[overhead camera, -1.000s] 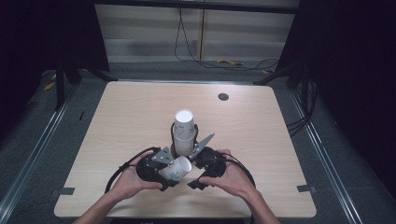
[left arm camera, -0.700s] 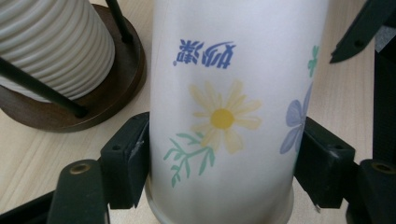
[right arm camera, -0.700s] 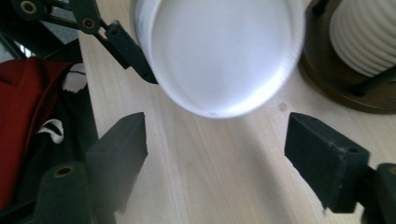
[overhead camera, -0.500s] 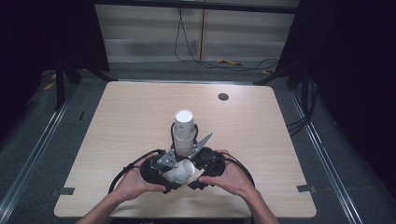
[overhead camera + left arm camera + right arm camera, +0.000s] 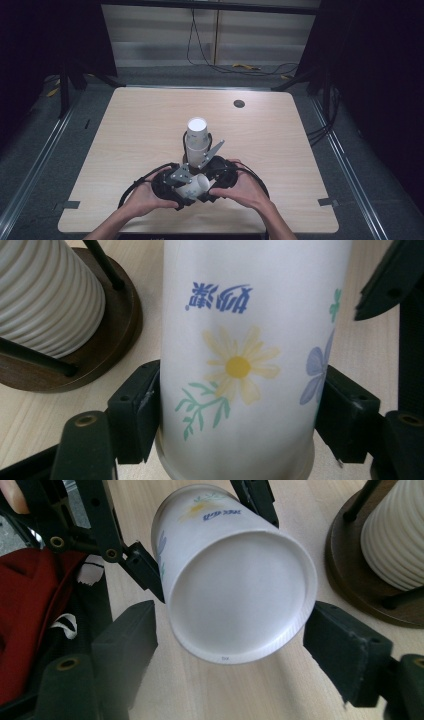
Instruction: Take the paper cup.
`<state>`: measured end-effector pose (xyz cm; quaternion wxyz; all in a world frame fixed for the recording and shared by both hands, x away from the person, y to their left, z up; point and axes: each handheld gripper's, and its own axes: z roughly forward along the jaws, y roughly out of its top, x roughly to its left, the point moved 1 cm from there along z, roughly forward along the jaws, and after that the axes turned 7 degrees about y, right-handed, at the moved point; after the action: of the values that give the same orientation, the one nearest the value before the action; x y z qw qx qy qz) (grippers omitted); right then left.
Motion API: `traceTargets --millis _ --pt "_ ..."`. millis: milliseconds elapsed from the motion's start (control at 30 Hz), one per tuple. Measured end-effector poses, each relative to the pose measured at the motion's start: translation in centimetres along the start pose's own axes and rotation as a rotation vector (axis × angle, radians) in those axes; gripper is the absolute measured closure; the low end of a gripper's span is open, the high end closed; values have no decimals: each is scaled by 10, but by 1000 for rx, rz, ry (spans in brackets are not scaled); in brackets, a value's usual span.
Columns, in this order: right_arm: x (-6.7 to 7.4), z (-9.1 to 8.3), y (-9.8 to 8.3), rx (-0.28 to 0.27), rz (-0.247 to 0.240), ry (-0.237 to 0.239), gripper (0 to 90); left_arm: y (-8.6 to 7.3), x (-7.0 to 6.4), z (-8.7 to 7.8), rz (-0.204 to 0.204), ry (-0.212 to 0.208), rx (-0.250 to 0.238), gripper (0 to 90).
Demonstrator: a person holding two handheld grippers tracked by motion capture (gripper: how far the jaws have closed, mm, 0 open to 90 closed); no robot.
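Note:
A white paper cup (image 5: 194, 186) printed with flowers (image 5: 240, 365) lies on its side just above the table, between the two hand-held grippers near the front edge. My left gripper (image 5: 237, 425) is shut on it, a pad pressing each side of the cup near its rim. My right gripper (image 5: 230, 640) faces the cup's flat base (image 5: 235, 590); its jaws straddle the base, with a narrow gap at the left pad (image 5: 135, 635). In the high view the left gripper (image 5: 186, 189) and right gripper (image 5: 205, 186) meet at the cup.
Just behind the grippers, a stack of ribbed white cups (image 5: 197, 137) stands in a wire holder on a round wooden base (image 5: 350, 575). The wooden table (image 5: 140, 125) has a dark round grommet (image 5: 239, 104) at the back right. Cables loop by both hands.
The left gripper and the cup have shifted slightly toward the front edge. The right gripper has stayed in place.

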<state>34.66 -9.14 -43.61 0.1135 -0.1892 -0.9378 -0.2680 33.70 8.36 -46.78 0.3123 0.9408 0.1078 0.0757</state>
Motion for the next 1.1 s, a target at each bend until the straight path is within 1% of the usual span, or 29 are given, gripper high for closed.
traceTargets --millis 67,133,167,200,233,267,300,367,433,500,533,567,600,633,667,733,833,867,967,1067,1100 --pt "0 1 0 8 2 7 246 0 -1 0 -3 -4 -4 282" --pt "1 1 0 3 -1 18 259 1 -2 -1 -3 -23 -17 282" --pt "1 0 1 0 -7 31 273 2 -4 -2 3 -19 -19 283" --pt "2 0 1 -12 -12 36 298 3 -4 -3 19 -6 -9 283" --pt "3 -1 2 -8 -16 35 310 3 -4 -3 29 2 -5 283" --pt "3 -1 2 -18 -22 46 318 3 -5 -3 28 -1 -5 283" --pt "3 -2 2 -22 -19 44 324 3 -5 -3 26 0 -9 283" --pt "2 -2 2 -21 -32 49 321 3 -5 -2 33 -1 -8 284" --pt "3 -1 2 -21 -13 51 304 3 -6 -2 35 -6 -7 284" --pt "2 -1 2 -17 -16 55 280 3 -7 -3 25 -20 -15 284" --pt "2 -1 2 -16 -12 59 274 4 -7 -3 27 -24 -28 284" --pt "3 -1 2 -18 -14 60 283 4 -7 -4 28 -19 -26 284" --pt "3 -2 2 -31 -35 58 315 4 -7 -5 31 -12 -30 285" --pt "3 -3 2 -31 -39 58 318 3 -7 -6 24 -16 -37 285" --pt "3 -3 2 -31 -39 58 318 3 -7 -7 24 -17 -41 285" --pt "4 -4 1 -41 -34 67 332 2 -7 -8 45 -11 -42 284" --pt "4 -5 1 -39 -43 75 344 1 -6 -9 48 -15 -52 276" --pt "4 -5 1 -44 -42 78 347 1 -6 -9 45 -17 -62 275" --pt "4 -7 0 -49 -30 85 351 1 -5 -11 36 -29 -70 269" --pt "4 -8 -1 -49 -26 87 352 0 -5 -11 30 -31 -81 267" --pt "3 -8 -1 -49 -19 96 352 0 -5 -11 30 -32 -83 264"
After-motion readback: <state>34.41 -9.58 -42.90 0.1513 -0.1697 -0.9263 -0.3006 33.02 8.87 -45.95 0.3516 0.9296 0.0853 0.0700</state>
